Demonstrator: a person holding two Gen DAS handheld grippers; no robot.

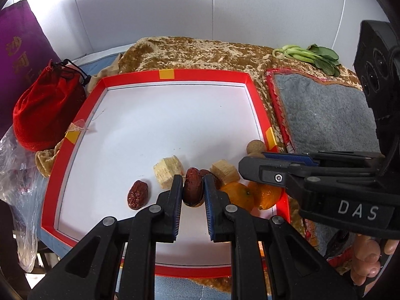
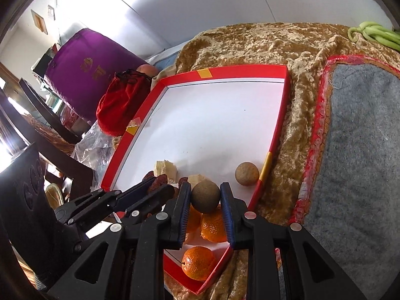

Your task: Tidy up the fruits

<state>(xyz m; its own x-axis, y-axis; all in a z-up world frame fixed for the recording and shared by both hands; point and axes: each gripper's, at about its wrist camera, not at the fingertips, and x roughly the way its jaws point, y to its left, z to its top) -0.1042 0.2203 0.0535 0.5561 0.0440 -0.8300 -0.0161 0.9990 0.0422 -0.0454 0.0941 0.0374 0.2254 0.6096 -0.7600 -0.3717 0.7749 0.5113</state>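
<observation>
The left gripper has its fingers pinching a red date low over the red-rimmed tray, while the right gripper has its fingers pinching a brown round fruit above the oranges. Judging by the crowding, each should lift straight up before travelling, sparing the second brown ball, the loose date and the pale chunks.

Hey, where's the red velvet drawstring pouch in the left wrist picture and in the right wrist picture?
Left wrist view: the red velvet drawstring pouch sits at the left edge, just outside the red-rimmed white tray's left wall.
Right wrist view: the pouch is left of centre in the upper half, again outside the tray's left wall.
Shared landmark: the purple bag behind the pouch.
</observation>
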